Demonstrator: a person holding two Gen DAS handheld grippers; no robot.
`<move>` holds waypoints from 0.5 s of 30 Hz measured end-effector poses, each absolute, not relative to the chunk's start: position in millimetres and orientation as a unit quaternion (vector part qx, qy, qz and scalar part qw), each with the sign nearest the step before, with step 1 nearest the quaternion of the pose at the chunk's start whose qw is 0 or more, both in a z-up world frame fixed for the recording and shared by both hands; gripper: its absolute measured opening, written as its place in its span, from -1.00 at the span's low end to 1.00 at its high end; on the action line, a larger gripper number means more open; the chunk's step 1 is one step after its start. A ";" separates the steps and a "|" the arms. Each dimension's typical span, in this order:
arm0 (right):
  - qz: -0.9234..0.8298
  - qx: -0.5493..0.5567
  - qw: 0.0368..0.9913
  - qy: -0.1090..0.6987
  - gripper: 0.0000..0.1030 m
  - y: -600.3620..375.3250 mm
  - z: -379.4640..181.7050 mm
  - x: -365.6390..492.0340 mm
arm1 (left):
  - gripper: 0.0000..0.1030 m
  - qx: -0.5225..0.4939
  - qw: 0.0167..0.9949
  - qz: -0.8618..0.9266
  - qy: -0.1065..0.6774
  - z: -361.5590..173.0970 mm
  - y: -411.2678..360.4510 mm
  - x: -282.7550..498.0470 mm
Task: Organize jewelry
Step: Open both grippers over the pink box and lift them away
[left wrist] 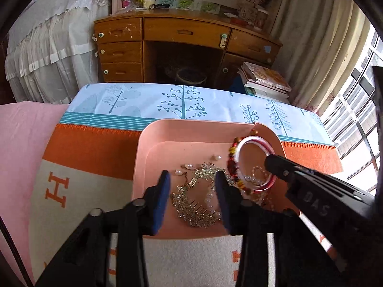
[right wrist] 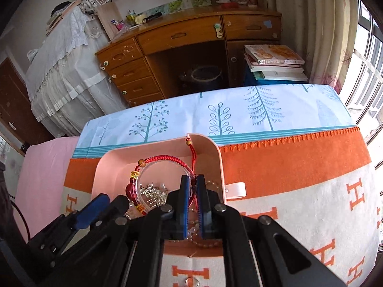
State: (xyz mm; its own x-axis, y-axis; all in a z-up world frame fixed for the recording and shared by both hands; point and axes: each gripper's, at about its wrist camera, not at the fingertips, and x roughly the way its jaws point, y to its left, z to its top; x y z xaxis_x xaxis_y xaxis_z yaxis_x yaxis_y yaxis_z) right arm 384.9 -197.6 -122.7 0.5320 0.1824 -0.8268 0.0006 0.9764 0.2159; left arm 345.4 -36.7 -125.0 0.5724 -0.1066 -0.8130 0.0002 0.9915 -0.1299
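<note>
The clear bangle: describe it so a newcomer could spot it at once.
On the orange-and-cream blanket sits a pink tray. At its right end, the right gripper has its jaws shut on the clear bangle. Unlike the silver hair comb beside it, it is a smooth transparent hoop, red-edged.

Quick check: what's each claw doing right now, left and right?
Left claw: open, holding nothing, above the silver hair comb in the pink tray.
Right claw: closed on the clear bangle.
</note>
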 end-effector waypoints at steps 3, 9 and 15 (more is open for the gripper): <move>0.049 0.111 0.863 0.491 -0.83 -200.2 -132.1 387.2 | 0.29 -0.033 0.895 -0.022 0.444 -112.9 -35.5 329.8; 0.052 0.109 0.863 0.490 -0.81 -201.7 -126.4 374.5 | 0.74 0.011 0.923 -0.005 0.385 -83.2 -31.0 282.9; 0.059 0.113 0.869 0.478 -0.80 -203.8 -109.5 339.7 | 0.74 0.016 0.922 0.002 0.386 -70.5 -21.0 240.3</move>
State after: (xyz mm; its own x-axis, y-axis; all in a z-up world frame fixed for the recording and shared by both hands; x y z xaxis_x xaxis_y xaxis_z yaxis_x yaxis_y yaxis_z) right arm 339.7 -203.8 -109.5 0.5370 0.2105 -0.8169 0.0048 0.9676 0.2524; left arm 240.3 -21.0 -70.5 0.7021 0.0167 -0.7119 0.0085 0.9995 0.0318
